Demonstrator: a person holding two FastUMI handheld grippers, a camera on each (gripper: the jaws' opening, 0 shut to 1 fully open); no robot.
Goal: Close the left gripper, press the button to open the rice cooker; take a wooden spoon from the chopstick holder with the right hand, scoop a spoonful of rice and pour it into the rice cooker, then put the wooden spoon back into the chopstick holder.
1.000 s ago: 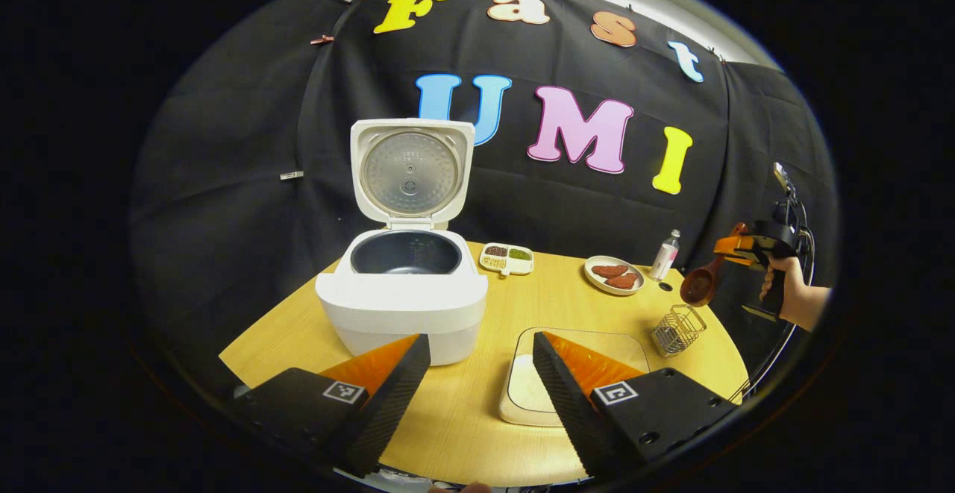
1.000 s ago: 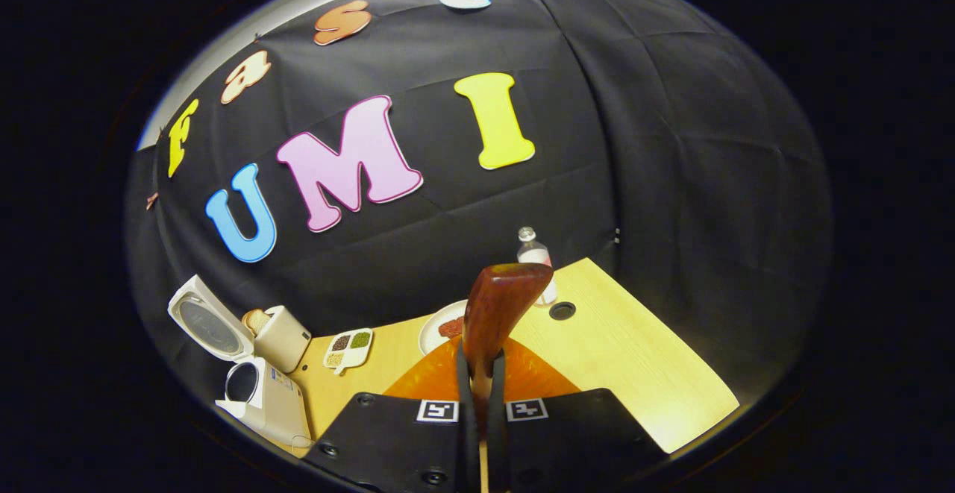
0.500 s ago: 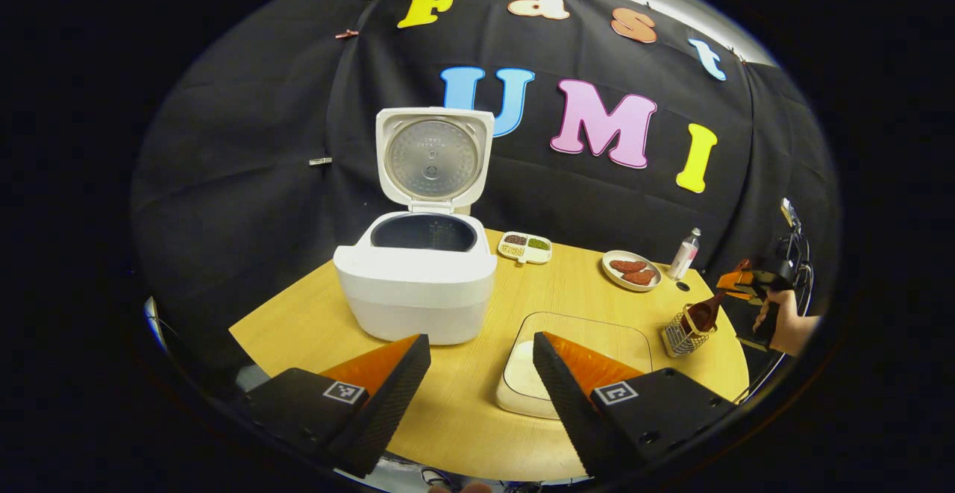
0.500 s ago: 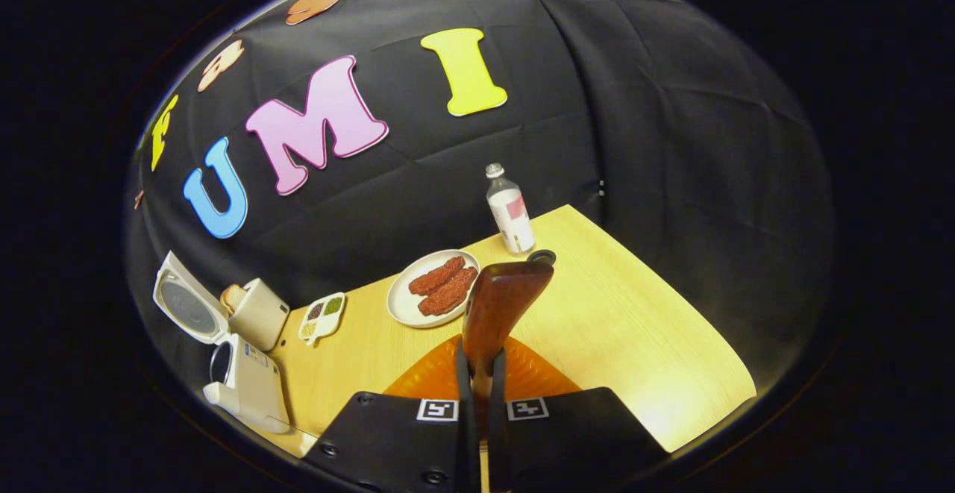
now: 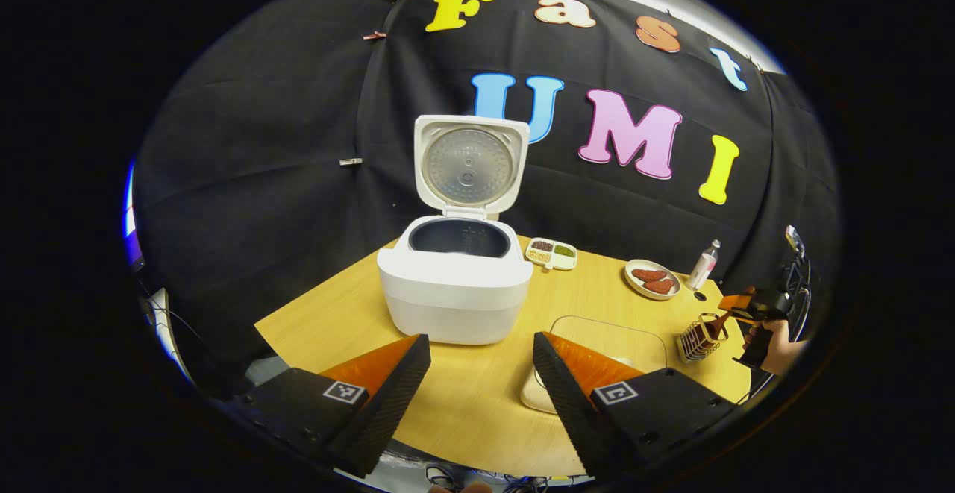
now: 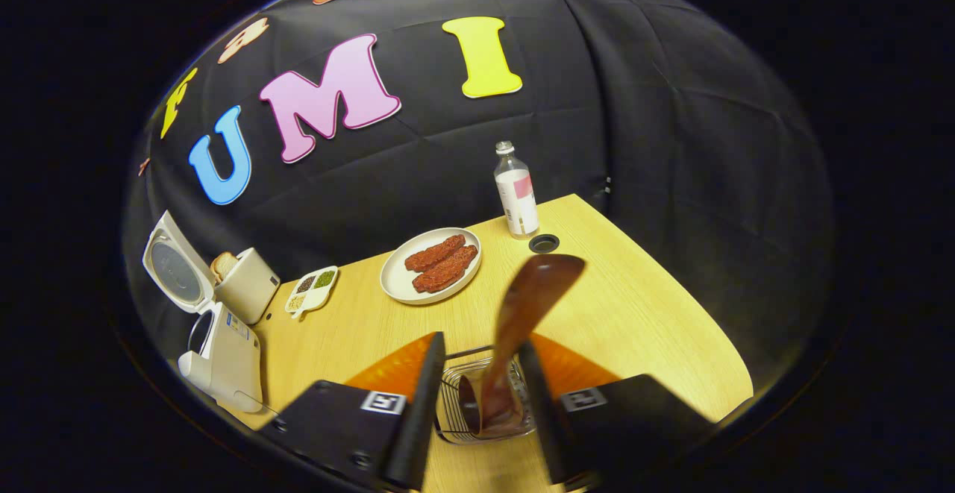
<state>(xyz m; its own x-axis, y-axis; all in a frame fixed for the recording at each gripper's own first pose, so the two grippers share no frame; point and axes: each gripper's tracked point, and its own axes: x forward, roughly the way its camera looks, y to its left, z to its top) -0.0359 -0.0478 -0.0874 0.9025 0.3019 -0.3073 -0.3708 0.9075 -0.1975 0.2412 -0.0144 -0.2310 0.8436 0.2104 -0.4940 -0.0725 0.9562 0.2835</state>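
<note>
Wooden spoon [image 6: 522, 314] dropped back in the chopstick holder [image 6: 485, 396], cooker left open.

In the right gripper view, the right gripper [image 6: 477, 388] is seen with its fingers spread apart on either side of the wire holder, and the spoon isn't pinched by them; it's stood in the basket, leaning toward the far side, a bit blurred. In the left gripper view, the left gripper [image 5: 481, 374] is held wide open with nothing between its fingers, low over the near edge of the table [image 5: 328, 314]. The rice cooker [image 5: 456, 291] is parked in the middle with its lid [image 5: 468, 163] flipped upright and the dark inner pot exposed. The rice tray [image 5: 604, 344] is partly hidden behind the finger on the right, and the holder [image 5: 701, 338] can be spotted at the far right, just beside the other gripper and the hand [image 5: 768, 340] it's held by.
</note>
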